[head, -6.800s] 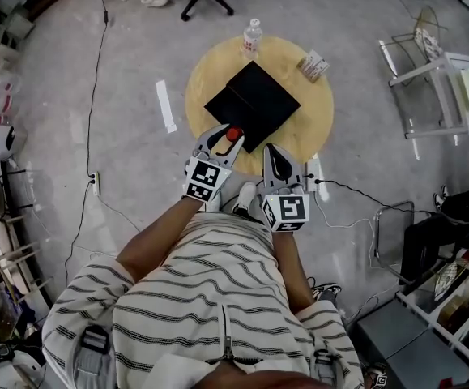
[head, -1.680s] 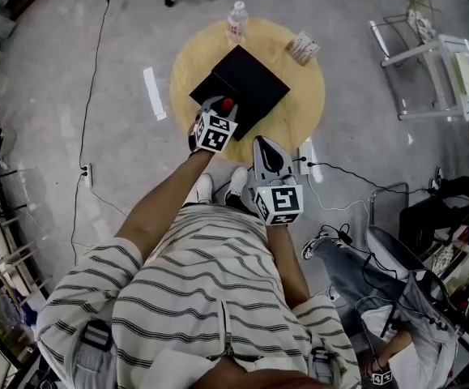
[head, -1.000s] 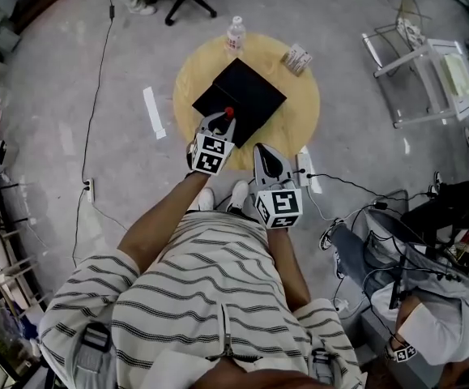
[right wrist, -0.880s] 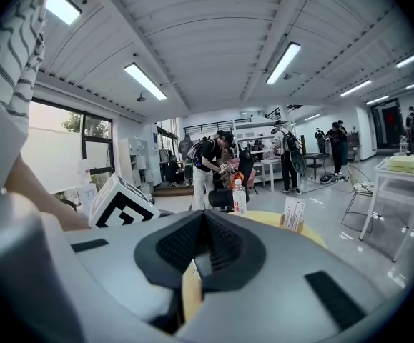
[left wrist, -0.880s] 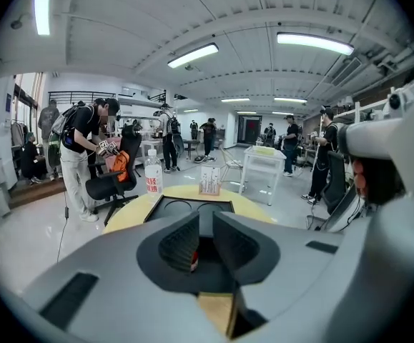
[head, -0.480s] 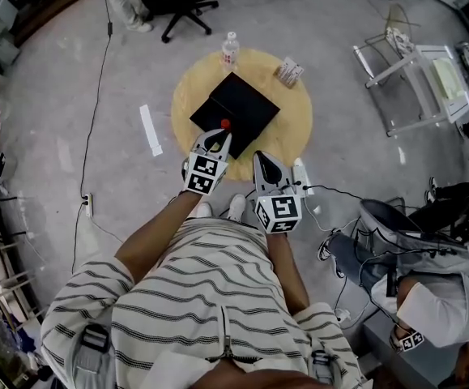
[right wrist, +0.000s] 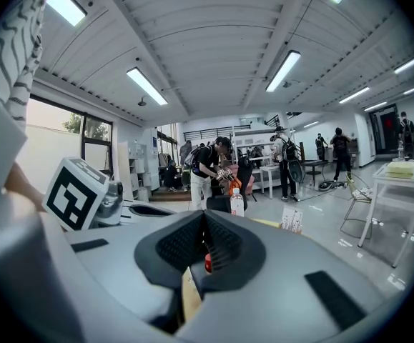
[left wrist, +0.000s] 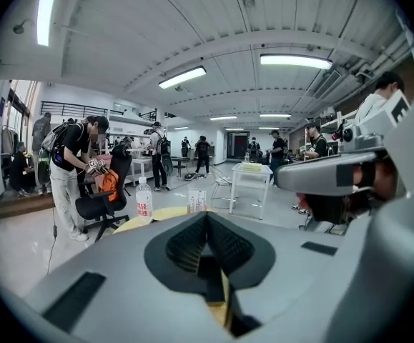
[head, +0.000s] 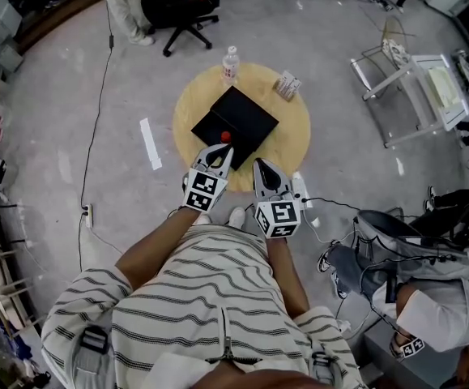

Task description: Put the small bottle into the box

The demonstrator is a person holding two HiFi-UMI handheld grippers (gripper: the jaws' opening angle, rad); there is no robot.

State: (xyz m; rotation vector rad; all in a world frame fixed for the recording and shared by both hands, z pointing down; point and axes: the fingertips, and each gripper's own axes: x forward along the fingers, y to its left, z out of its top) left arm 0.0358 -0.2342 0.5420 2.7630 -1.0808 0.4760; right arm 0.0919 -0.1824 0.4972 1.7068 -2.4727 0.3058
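The small bottle's red cap [head: 225,136] shows at the near edge of the black box [head: 240,118] on the round wooden table [head: 287,132]; its body is hidden. My left gripper [head: 221,152] sits just short of the cap, shut with nothing between its jaws. In the left gripper view the left gripper [left wrist: 207,219] has its pads meeting. My right gripper [head: 261,167] hovers beside it over the table's near rim, also shut and holding nothing. The right gripper [right wrist: 204,219] points toward the bottle, and the red cap [right wrist: 207,264] peeks through below its pads.
A water bottle [head: 230,61] and a small carton [head: 287,85] stand at the table's far edge. An office chair [head: 176,6] is beyond, a white frame table [head: 419,75] to the right, cables [head: 331,205] on the floor, and a seated person [head: 416,298] at lower right.
My left gripper has drawn back from the red-capped bottle and its jaws have closed; the bottle stays at the box. The right gripper keeps its place beside it.
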